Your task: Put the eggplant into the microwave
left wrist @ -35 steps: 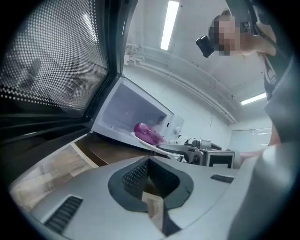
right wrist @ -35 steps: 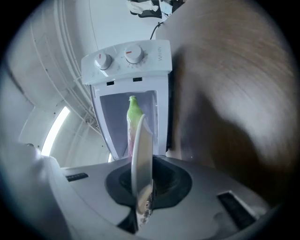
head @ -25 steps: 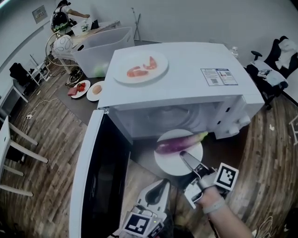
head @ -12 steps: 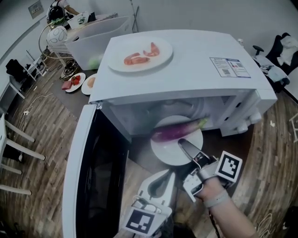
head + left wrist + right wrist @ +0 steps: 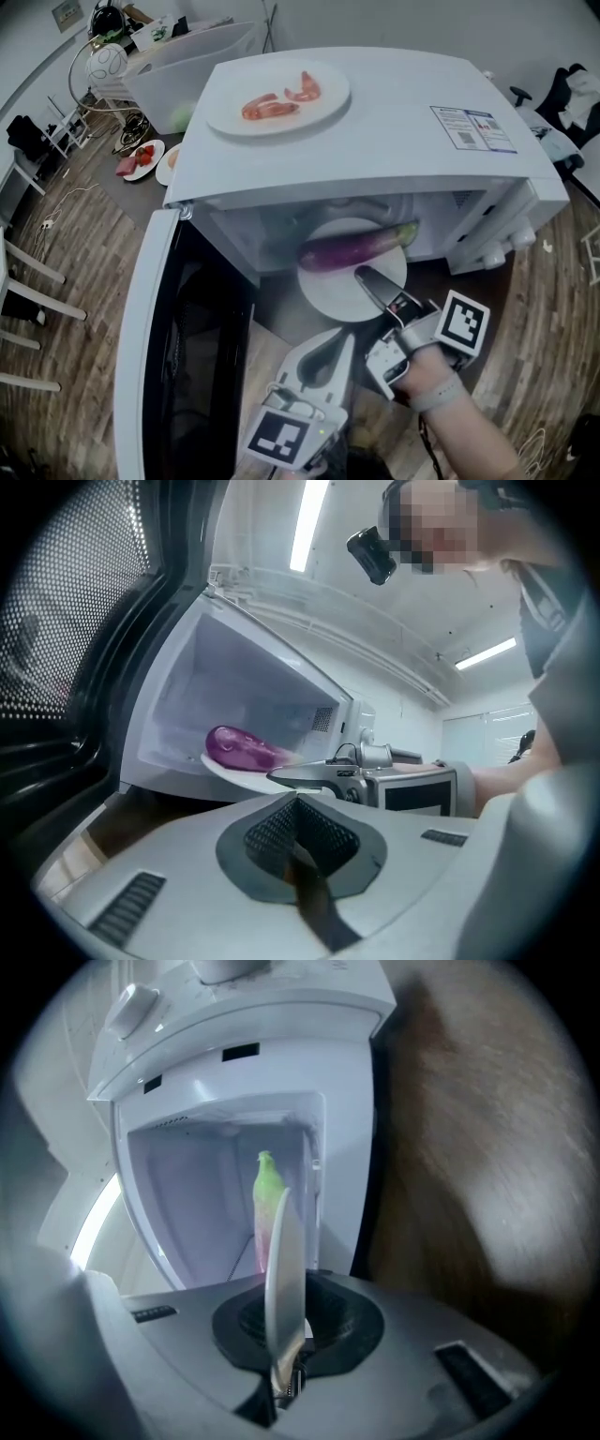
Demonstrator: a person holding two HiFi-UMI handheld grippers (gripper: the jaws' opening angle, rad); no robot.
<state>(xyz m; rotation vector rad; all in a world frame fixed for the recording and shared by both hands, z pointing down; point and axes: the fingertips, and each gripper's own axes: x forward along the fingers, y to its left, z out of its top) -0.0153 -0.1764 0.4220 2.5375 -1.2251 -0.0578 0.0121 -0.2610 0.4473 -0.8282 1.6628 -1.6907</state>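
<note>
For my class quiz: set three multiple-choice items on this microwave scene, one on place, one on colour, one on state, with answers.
1. Where by the microwave lies the eggplant? A on top; B on the plate at its opening; C behind it.
2. The eggplant's colour? A purple; B yellow; C white.
3. The microwave's door is: A shut; B missing; C open.
Answers: B, the right gripper holds that plate's rim at the opening; A, its skin shows purple; C, it stands wide at the left.

Ahead of the right tool [image 5: 367, 279], the eggplant [image 5: 356, 248] lies on a plate [image 5: 328, 292] at the microwave [image 5: 375, 131] opening, door [image 5: 141, 356] leftward.
</note>
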